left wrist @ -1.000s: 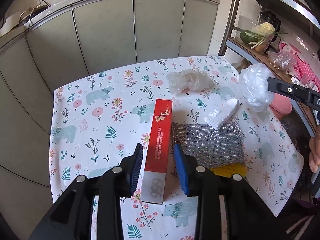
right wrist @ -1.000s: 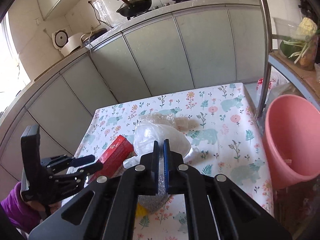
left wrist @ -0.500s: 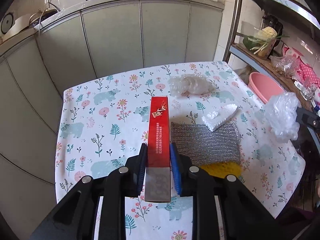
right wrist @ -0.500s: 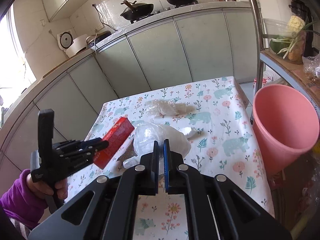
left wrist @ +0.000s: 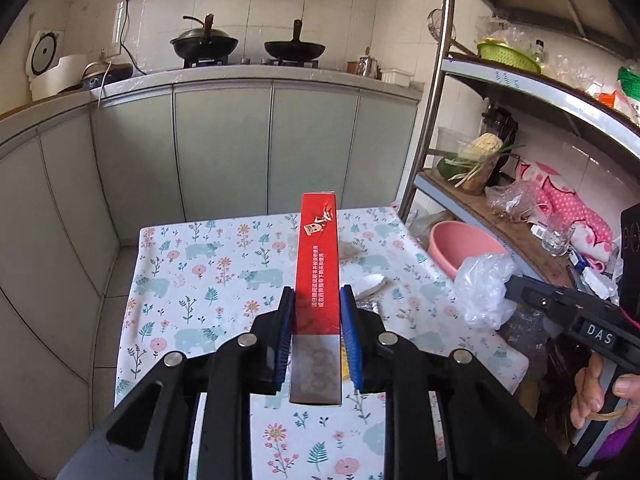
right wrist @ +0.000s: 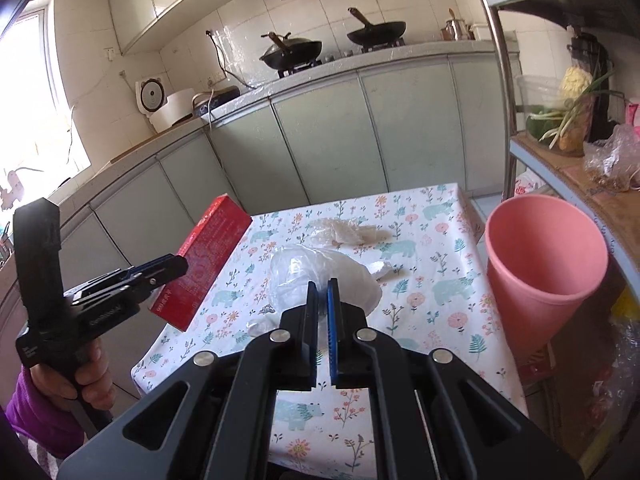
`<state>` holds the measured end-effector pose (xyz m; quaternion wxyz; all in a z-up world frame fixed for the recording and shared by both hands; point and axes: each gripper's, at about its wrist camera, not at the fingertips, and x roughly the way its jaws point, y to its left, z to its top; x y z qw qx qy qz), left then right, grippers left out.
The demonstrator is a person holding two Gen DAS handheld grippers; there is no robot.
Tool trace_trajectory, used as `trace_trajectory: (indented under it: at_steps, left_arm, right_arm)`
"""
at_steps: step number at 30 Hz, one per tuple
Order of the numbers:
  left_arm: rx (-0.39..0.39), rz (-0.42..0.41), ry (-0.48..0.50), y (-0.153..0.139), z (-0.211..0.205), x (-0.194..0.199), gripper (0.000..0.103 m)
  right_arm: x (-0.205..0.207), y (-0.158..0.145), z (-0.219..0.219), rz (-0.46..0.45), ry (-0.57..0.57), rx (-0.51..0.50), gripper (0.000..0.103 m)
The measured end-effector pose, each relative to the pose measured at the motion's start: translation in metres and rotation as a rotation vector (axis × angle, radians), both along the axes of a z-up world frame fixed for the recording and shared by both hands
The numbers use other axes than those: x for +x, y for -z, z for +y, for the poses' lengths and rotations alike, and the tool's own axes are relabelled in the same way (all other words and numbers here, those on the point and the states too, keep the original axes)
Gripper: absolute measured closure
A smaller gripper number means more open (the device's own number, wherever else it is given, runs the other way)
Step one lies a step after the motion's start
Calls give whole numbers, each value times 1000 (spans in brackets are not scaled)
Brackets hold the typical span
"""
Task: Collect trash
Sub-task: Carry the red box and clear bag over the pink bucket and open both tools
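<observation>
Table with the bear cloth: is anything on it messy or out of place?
Yes. A crumpled clear wrapper lies loose on the table, and a white scrap sits nearby. The pink bin stands upright; nothing looks spilled.

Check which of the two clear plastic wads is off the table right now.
The bigger clear plastic bag, pinched in the right gripper and hanging above the tablecloth. The flatter crumpled wrap beyond it lies on the cloth, untouched.

A home kitchen: two woks [left wrist: 205, 45] on a hob; tiled walls; rice cooker [right wrist: 168, 106] (white); shelf of vegetables [left wrist: 476, 160]
</observation>
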<state>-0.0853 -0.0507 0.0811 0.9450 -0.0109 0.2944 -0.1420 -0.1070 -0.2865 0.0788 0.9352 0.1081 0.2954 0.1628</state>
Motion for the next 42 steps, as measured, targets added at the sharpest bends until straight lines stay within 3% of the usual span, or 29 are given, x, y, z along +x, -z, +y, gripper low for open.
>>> trace_trajectory:
  at_steps: [9, 26, 34, 42]
  left_arm:
    - [-9, -58, 124, -30, -58, 4, 81]
    - [1, 10, 191, -15, -113, 62, 81]
    - [-69, 14, 232, -14, -130, 94, 81]
    - [-103, 41, 317, -5, -178, 121, 81]
  right_arm:
    - [-11, -8, -45, -36, 129, 8, 99]
    - [23, 13, -80, 36, 203, 9, 99]
    - [38, 14, -111, 31, 286, -2, 99]
    - [49, 22, -152, 33, 407, -41, 99]
